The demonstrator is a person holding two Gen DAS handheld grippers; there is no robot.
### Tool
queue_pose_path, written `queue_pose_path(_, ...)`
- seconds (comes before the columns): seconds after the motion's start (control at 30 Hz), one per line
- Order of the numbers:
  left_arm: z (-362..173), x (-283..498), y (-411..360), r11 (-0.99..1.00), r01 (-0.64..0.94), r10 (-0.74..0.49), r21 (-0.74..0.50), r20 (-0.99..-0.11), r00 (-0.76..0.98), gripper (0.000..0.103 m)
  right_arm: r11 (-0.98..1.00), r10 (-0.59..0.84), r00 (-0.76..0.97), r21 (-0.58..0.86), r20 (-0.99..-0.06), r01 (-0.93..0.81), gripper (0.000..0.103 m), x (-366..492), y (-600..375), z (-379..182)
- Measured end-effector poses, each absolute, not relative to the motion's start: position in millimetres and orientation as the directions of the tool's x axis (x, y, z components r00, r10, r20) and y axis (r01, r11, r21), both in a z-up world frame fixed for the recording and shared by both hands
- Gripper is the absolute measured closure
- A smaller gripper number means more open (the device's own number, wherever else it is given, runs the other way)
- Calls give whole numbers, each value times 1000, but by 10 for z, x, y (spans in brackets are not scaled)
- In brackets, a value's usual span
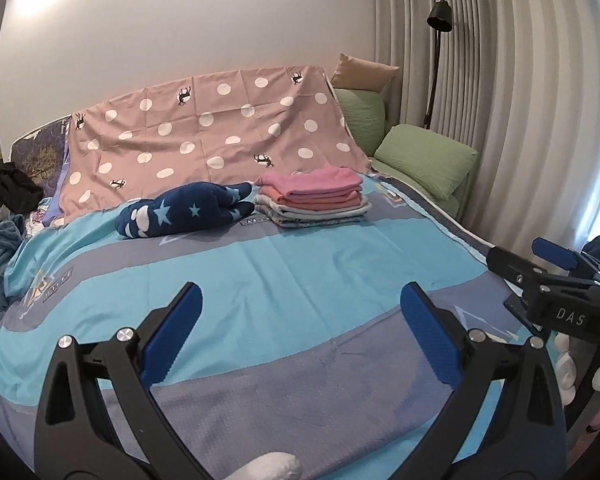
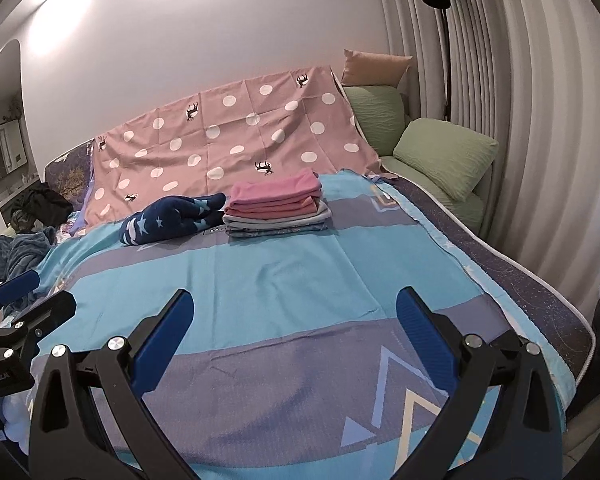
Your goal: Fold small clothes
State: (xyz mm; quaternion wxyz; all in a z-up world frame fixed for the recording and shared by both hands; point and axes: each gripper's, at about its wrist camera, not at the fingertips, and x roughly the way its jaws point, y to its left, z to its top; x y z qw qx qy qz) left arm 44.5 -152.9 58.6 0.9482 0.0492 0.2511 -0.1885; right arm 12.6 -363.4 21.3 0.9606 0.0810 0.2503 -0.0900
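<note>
A stack of folded small clothes (image 1: 314, 196), pink on top, sits at the far side of the blue and grey bedspread (image 1: 260, 264); it also shows in the right wrist view (image 2: 276, 204). A navy garment with stars (image 1: 184, 210) lies folded left of the stack, also in the right wrist view (image 2: 172, 216). My left gripper (image 1: 300, 320) is open and empty above the near bedspread. My right gripper (image 2: 294, 328) is open and empty, also seen at the right edge of the left wrist view (image 1: 556, 264). The left gripper shows at the left edge of the right wrist view (image 2: 24, 300).
A pink polka-dot sheet (image 1: 216, 136) leans against the wall behind the clothes. Green pillows (image 1: 424, 160) and a beige cushion (image 1: 364, 74) lie at the back right by the curtain. A black floor lamp (image 1: 438, 20) stands there. Rumpled dark clothes (image 1: 0, 248) lie at the left edge.
</note>
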Motion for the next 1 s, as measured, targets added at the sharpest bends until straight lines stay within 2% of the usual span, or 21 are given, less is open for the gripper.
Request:
queue_pose_path(0.47, 535, 316, -1497, 941, 337, -273, 35, -510, 816, 2, 976, -136, 851, 80, -508, 204, 2, 47, -3510, 179)
queue_pose_path(1.0, 453, 366, -1394, 947, 322, -264, 14, -539, 800, 2, 978, -136, 837, 64, -530, 200, 2, 108, -3456, 115)
